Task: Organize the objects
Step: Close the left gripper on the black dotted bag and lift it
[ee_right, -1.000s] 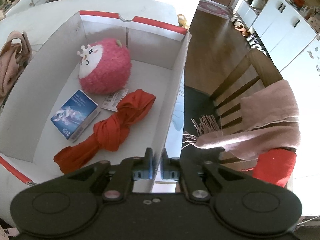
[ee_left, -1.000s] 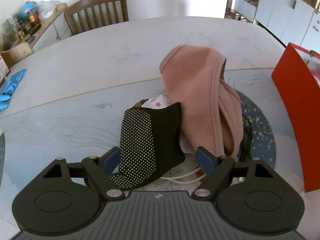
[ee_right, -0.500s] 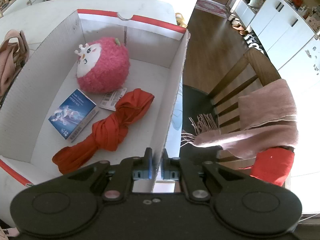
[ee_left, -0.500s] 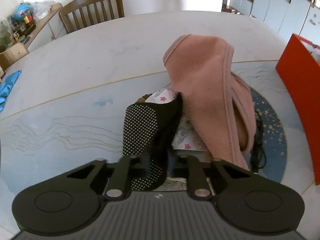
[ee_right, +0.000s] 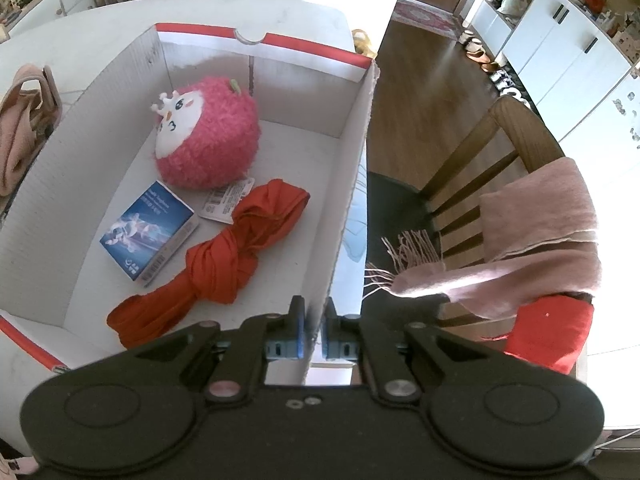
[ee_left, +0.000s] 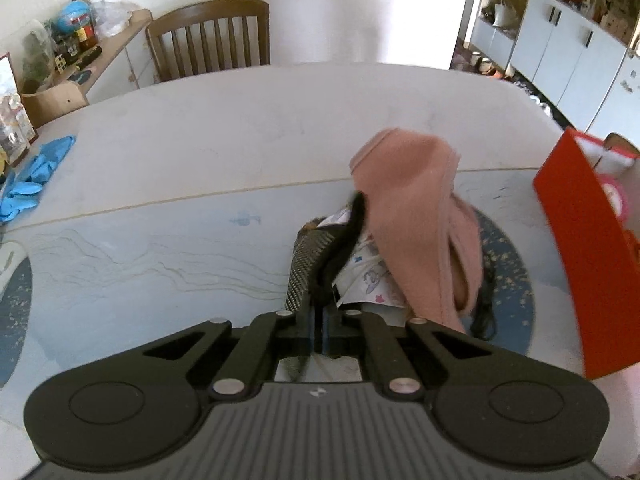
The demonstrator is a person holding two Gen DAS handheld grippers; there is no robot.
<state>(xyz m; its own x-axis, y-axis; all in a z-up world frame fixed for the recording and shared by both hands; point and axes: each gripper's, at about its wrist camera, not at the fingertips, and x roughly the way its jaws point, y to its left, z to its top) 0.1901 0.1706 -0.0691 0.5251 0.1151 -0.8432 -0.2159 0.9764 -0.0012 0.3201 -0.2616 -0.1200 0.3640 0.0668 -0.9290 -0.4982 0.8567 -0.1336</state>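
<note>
My left gripper (ee_left: 319,312) is shut on the edge of a black sock with white grip dots (ee_left: 304,264), which is lifted a little off the pile. Beside it a pink fleece garment (ee_left: 412,208) drapes over a white star-print cloth (ee_left: 370,276). The red-and-white cardboard box (ee_left: 580,248) stands to the right. In the right wrist view my right gripper (ee_right: 313,312) is shut on the box's right wall (ee_right: 352,184). Inside the box lie a pink plush toy (ee_right: 208,136), a blue packet (ee_right: 150,230) and a knotted red cloth (ee_right: 228,260).
A wooden chair (ee_left: 212,36) stands at the table's far side and blue gloves (ee_left: 36,176) lie at the left edge. A black cord (ee_left: 484,308) sits under the pile. Right of the box, a chair (ee_right: 512,128) carries a pink fringed scarf (ee_right: 540,232).
The left jaws went from wide open around the black sock to pinched on it, then the gripper rose and drew back with it. The right gripper kept still on the box wall.
</note>
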